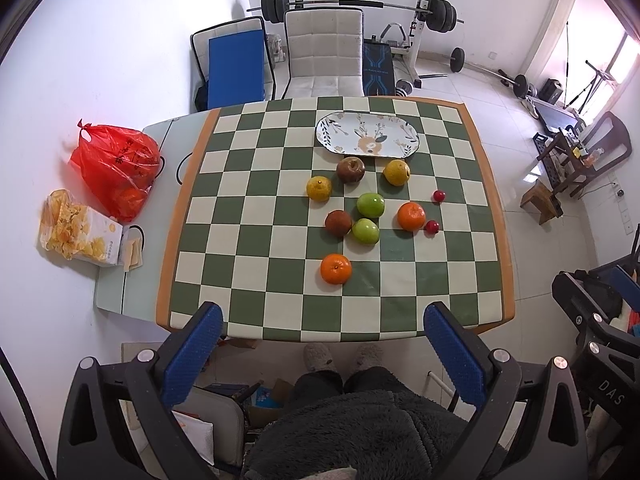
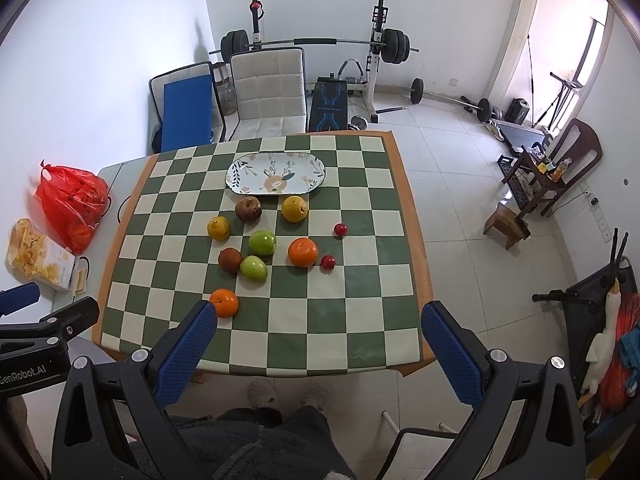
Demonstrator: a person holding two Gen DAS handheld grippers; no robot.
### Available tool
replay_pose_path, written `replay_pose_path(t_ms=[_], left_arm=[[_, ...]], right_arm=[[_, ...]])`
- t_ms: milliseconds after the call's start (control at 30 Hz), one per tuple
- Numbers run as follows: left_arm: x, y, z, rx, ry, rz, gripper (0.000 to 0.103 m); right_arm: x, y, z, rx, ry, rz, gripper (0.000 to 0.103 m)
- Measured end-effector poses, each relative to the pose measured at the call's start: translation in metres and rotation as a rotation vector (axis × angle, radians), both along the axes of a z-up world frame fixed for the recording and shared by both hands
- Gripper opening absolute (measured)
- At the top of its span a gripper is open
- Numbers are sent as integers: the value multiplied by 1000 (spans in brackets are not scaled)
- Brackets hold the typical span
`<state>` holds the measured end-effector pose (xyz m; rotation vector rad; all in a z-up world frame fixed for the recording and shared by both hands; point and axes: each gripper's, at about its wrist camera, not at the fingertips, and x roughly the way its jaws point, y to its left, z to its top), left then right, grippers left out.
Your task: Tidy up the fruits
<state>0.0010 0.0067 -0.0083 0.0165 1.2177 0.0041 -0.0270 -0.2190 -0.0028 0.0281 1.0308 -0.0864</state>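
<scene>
Ten fruits are lying loose on the checked table (image 1: 248,216), just before the empty oval plate (image 1: 367,135). Both the left gripper (image 1: 324,344) and the right gripper (image 2: 318,340) are being held wide open, high above, gripping nothing. Round fruits are likely being knocked and rolling off if a jaw is brushing a neighbour, especially the touching green apples (image 1: 368,216).

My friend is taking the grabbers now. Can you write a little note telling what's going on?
Left gripper: open, holding nothing, held above the near table edge.
Right gripper: open, holding nothing too.
Plate: at the far side of the checkered table, nothing on it.
Fruit, all loose on the cloth: two oranges, two green apples, two yellow fruits, two brown ones, two small red ones.
Done: nothing yet.
Left: sorting all ten, probably onto the plate.
</scene>
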Motion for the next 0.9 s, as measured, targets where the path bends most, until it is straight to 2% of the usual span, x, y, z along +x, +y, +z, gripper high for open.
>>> replay_pose_path(t_ms=[900], left_arm=[[6, -9, -3, 3, 7, 2, 103]], right_arm=[[13, -1, -16, -9, 13, 9, 103]])
